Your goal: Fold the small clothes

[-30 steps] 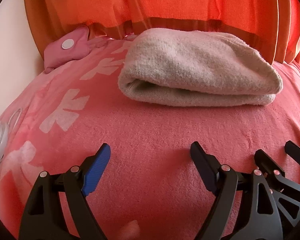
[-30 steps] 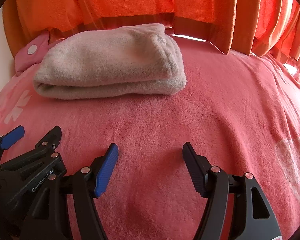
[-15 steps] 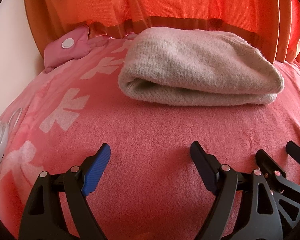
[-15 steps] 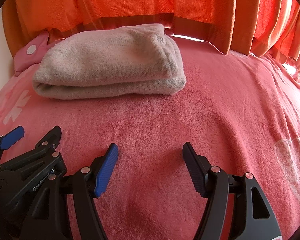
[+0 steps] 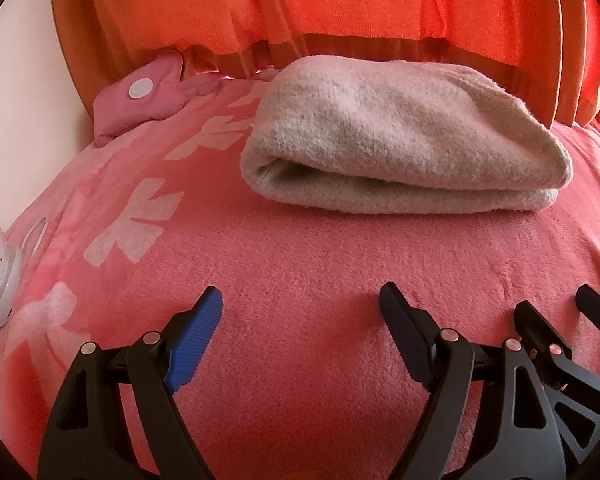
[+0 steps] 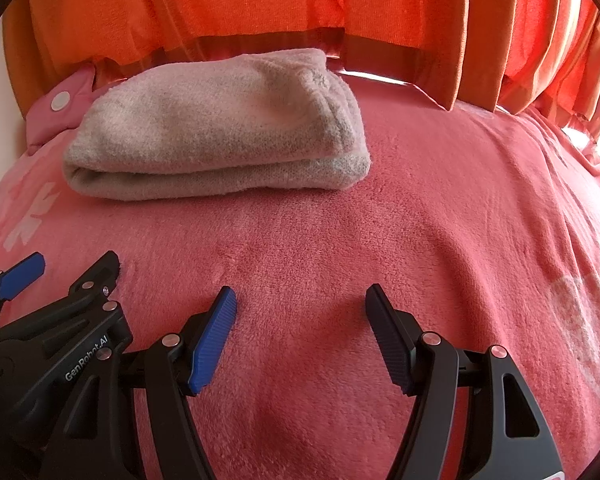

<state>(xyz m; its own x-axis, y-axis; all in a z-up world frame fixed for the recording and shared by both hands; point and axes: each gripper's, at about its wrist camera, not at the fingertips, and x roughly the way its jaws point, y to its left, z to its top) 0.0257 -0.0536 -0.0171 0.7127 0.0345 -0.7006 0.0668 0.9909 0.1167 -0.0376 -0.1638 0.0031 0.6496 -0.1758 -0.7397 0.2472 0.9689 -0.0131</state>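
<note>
While both tools hover low over the pink blanket (image 5: 300, 280), the folded beige garment (image 5: 400, 140) lies beyond them, well apart from their tips and close to the orange curtain (image 5: 340, 0). From the left tool (image 5: 300, 312), jaws spread and empty, it sits ahead, slightly right; from the right tool (image 6: 300, 308), likewise spread with nothing between, ahead and left. White lettering on the left tool's body, seen from the right wrist, reads "GenRobot.AI".
</note>
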